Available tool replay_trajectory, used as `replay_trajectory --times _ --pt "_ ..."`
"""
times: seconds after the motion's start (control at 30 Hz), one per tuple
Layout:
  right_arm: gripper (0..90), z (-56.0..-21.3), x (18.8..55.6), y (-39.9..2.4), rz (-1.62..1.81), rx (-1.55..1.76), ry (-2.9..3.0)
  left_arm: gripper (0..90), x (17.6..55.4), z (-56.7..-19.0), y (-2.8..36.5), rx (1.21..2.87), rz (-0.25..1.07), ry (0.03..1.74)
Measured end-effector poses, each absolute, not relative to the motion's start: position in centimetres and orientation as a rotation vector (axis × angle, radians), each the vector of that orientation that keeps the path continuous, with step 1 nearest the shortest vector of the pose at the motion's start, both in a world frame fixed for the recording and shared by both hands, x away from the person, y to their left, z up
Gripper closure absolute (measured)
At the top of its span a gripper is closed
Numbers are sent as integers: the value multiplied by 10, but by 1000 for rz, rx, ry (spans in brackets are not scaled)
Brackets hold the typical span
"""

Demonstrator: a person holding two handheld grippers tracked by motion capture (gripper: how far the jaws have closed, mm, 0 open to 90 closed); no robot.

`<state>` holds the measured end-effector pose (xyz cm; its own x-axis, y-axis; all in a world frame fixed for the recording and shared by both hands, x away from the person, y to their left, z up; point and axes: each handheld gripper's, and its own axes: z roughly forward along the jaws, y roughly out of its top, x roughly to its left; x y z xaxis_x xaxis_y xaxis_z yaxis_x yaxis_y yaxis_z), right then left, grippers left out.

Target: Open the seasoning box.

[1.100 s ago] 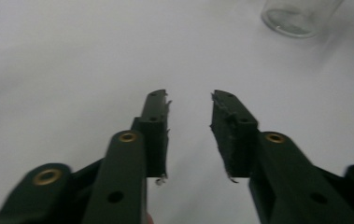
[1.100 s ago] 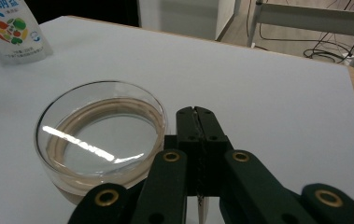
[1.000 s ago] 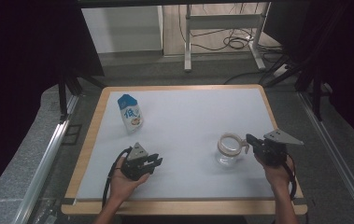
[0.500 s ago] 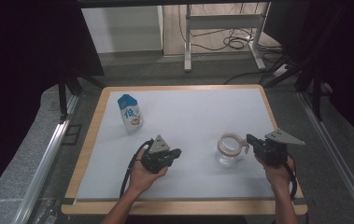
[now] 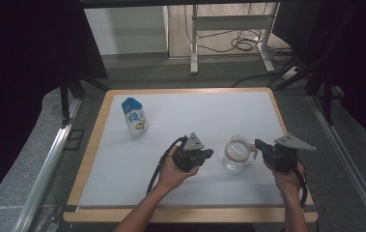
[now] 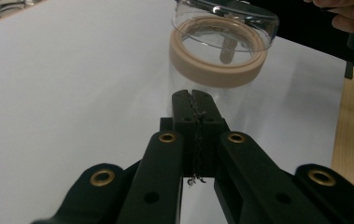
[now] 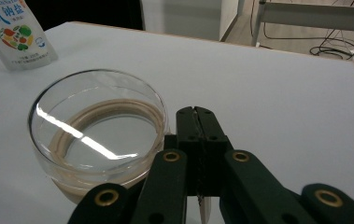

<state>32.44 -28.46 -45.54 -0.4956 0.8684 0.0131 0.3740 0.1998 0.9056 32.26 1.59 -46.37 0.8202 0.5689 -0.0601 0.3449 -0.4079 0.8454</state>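
Starting at my left gripper (image 6: pixel 194 100): jaws pressed together with nothing between them, having just been closing, tips just short of the glass jar (image 6: pixel 221 56). My right gripper (image 7: pixel 197 116) also has its jaws closed flat and empty, sitting right beside the jar's rim; touching or not, I cannot tell. From the high view the jar (image 5: pixel 237 153) stands upright between both grippers on the white table (image 5: pixel 122 164), tan ring inside it. Salt pouch (image 5: pixel 134 117) stands well apart, far left.

jars: 1 (image 5: pixel 237 154) | pouches: 1 (image 5: pixel 134 117) | tongs: 2 (image 5: pixel 207 153) (image 5: pixel 258 145)
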Motion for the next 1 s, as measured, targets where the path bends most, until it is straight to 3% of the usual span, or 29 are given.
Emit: replay_trajectory --times 0.43,1.0 --pt "900 -457 325 -286 1265 1160 1968 900 337 -458 -19 2053 238 639" --pt "899 -456 318 -290 1289 1175 1940 900 342 -449 -28 2064 226 627"
